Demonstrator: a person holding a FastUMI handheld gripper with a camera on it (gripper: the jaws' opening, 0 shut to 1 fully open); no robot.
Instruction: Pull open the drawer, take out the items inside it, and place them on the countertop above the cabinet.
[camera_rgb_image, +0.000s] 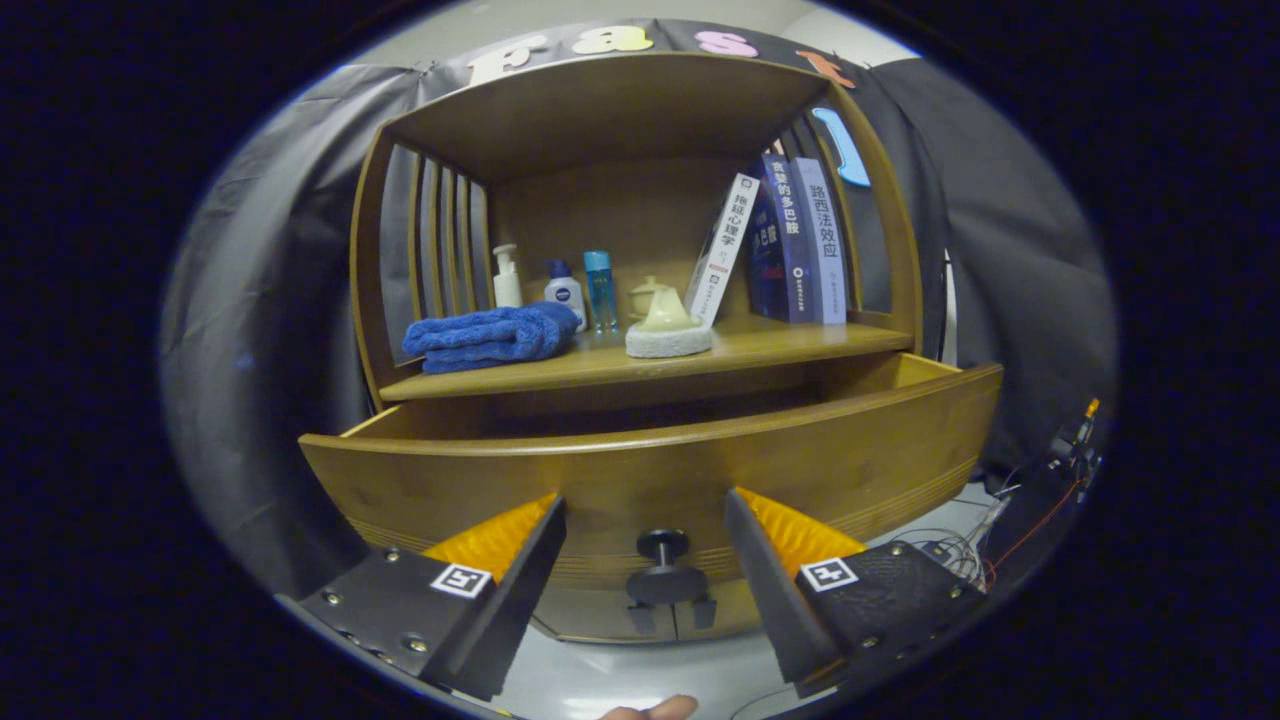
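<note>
A wooden cabinet's drawer (650, 470) stands pulled out toward me, its curved front just ahead of my fingers. Its dark round knob (662, 546) sits low on the front, between my fingertips but not touched by them. My gripper (645, 520) is open, with a wide gap between the fingers and nothing held. The drawer's inside is hidden behind its front panel. Above it runs the countertop (780, 350), which carries a folded blue towel (492, 336) and a pale cream object on a white pad (668, 328).
At the back of the countertop stand a white pump bottle (507, 277), a small white and blue bottle (565, 288) and a blue bottle (599, 288). Several books (790, 240) lean at its right end. Cables and electronics (1060, 460) lie on the floor to the right. A fingertip (655, 710) shows below.
</note>
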